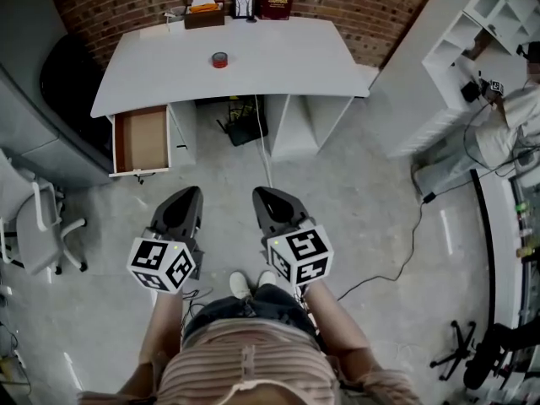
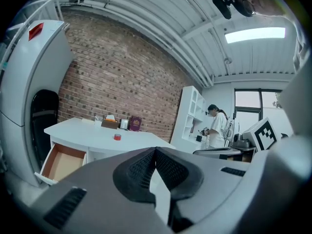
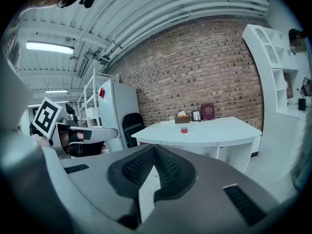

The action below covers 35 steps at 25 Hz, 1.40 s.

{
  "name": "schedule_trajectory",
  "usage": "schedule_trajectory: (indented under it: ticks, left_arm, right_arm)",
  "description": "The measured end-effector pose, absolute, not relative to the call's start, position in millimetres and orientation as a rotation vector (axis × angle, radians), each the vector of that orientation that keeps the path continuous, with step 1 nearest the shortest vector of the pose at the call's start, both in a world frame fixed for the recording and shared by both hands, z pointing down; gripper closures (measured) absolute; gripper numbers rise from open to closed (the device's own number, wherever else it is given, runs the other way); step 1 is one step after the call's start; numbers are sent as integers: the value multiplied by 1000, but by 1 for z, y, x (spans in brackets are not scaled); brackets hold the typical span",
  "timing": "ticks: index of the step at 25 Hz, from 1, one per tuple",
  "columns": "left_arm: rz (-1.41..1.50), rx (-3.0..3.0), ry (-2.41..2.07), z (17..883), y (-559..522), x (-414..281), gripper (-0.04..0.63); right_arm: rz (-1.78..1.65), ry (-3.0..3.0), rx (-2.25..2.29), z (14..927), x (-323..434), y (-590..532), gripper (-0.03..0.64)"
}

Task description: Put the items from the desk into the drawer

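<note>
A white desk point(image 1: 278, 62) stands ahead of me. A red tape roll point(image 1: 219, 59) lies near its middle. Along its back edge stand a brown tissue box point(image 1: 204, 15), a small photo frame point(image 1: 243, 6) and a maroon book point(image 1: 275, 0). The wooden drawer point(image 1: 141, 137) under the desk's left end is pulled out and holds nothing. My left gripper point(image 1: 192, 192) and right gripper point(image 1: 260, 192) hover side by side over the floor, well short of the desk. Both are shut with nothing between the jaws. The right gripper view shows the tape roll point(image 3: 184, 129) far off.
A grey office chair point(image 1: 38, 226) stands at the left, a black chair point(image 1: 63, 74) beside the desk's left end. White shelves point(image 1: 472, 40) and a person point(image 1: 515, 116) are at the right. A cable point(image 1: 413, 226) runs across the floor; a black box point(image 1: 245, 129) sits under the desk.
</note>
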<state>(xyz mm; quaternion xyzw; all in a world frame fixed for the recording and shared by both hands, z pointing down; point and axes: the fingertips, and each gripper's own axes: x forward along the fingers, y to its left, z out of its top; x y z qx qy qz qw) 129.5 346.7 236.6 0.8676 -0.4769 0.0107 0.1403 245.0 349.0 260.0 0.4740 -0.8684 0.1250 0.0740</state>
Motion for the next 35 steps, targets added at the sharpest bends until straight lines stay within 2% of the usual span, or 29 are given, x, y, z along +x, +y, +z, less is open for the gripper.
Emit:
schedule_trajectory:
  ticks: [14,22,35]
  left_arm:
    - [72,2488,-1402,254,255,104,584]
    - [79,2456,-1508,253,136,104,584]
    - [238,2387,-1552,275,-82,142,583]
  right_arm:
    - [437,-2570,1368,280,225,264,600]
    - [454,-2578,1323,285,237,155,600]
    - [540,-2560,1273,301,287,-12,600]
